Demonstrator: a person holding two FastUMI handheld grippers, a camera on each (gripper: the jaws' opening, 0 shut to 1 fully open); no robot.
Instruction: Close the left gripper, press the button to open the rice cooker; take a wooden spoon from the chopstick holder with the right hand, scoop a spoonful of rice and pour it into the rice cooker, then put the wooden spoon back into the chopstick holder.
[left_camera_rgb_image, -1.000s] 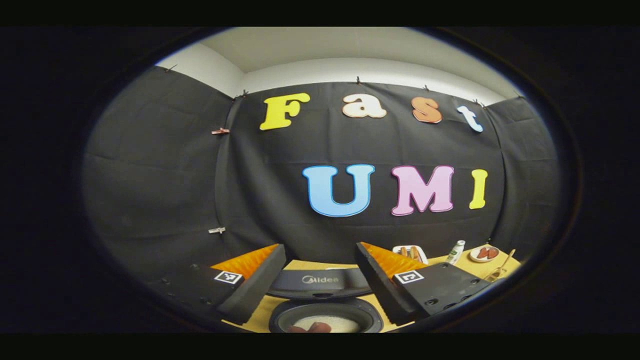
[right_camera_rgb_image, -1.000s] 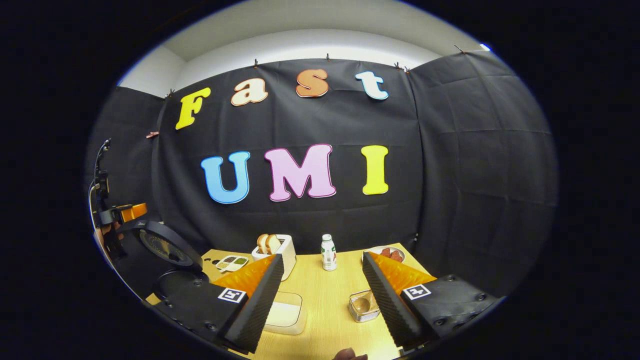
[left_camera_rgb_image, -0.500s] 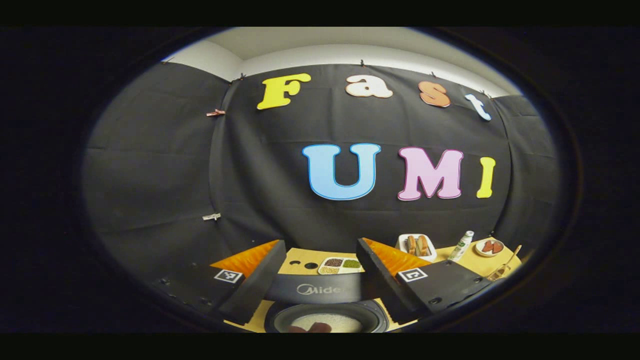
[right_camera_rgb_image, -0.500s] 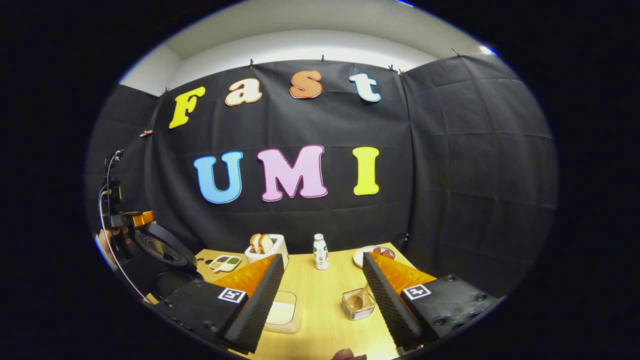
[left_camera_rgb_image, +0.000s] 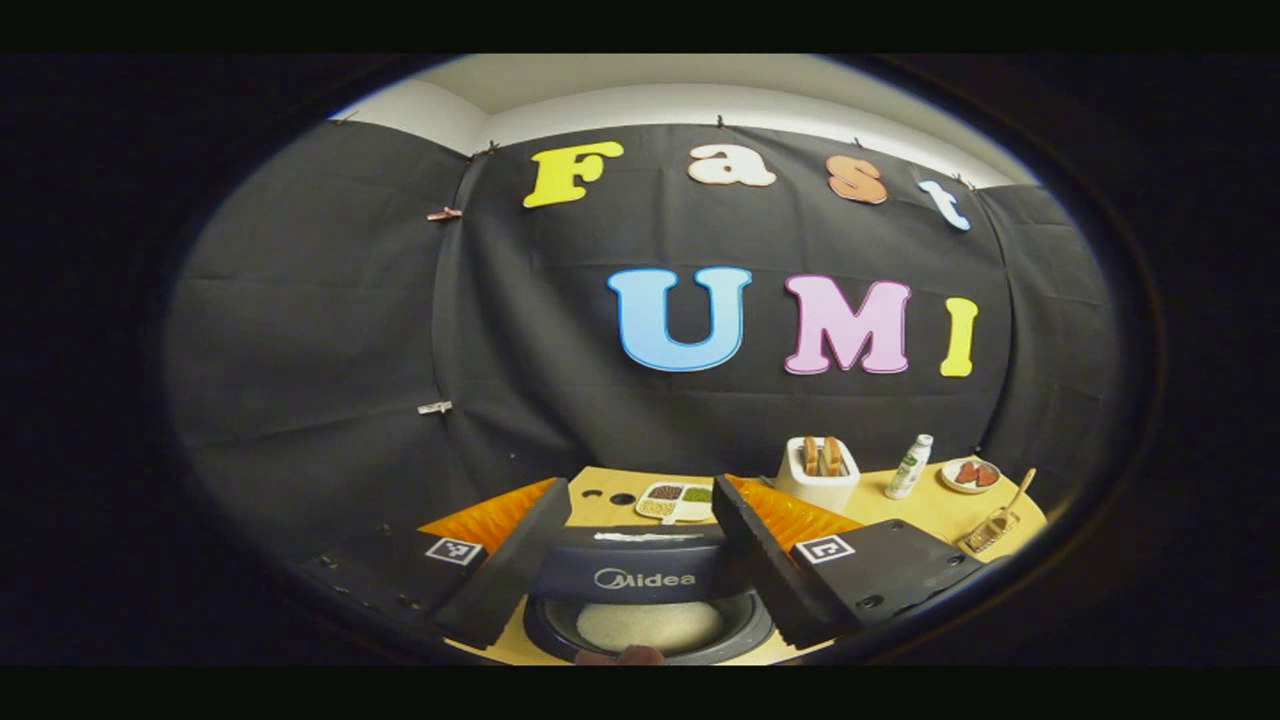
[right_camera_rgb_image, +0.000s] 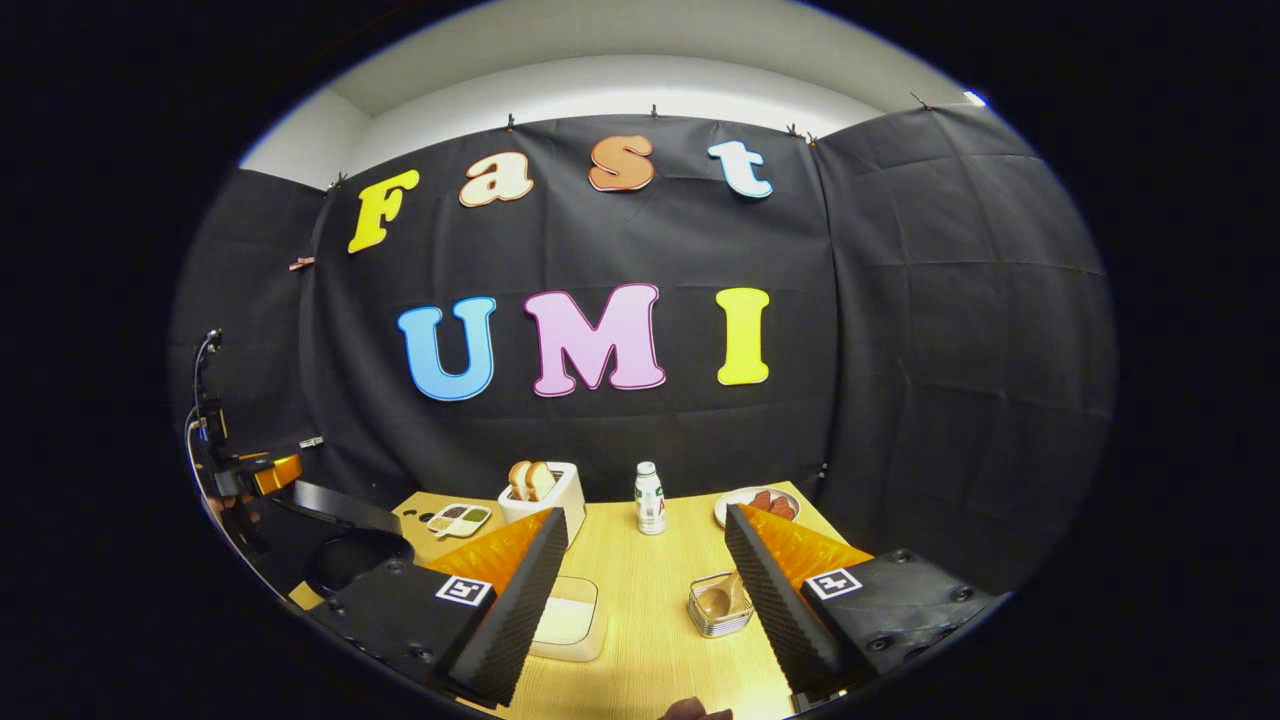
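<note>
Left gripper (left_camera_rgb_image: 628, 545): fingers spread apart, gripping nothing, poised just above the rice cooker (left_camera_rgb_image: 648, 600). The cooker's lid (left_camera_rgb_image: 640, 572) sits between the two fingers, tilted low over the pot; white rice (left_camera_rgb_image: 648, 625) shows in the pot beneath the lid's front edge. A fingertip (left_camera_rgb_image: 622, 656) shows at the bottom edge, just in front of the pot.

Right gripper (right_camera_rgb_image: 640, 590): fingers likewise wide apart and empty, held over the wooden table (right_camera_rgb_image: 650, 640). Taking the chopstick holder (right_camera_rgb_image: 722, 606) as landmark: it stands just inside the right finger, with the wooden spoon (right_camera_rgb_image: 720, 600) resting in it. The white rice container (right_camera_rgb_image: 566, 620) lies left of the holder, partly behind the left finger. Beyond the holder stand a small bottle (right_camera_rgb_image: 650, 497), a toaster with bread (right_camera_rgb_image: 540, 492) and a plate of food (right_camera_rgb_image: 757, 504). The cooker is far left of the holder, with the other gripper (right_camera_rgb_image: 250, 470) over it.

From the left gripper view, the holder (left_camera_rgb_image: 990, 530) with spoon sits far to the cooker's right.
</note>
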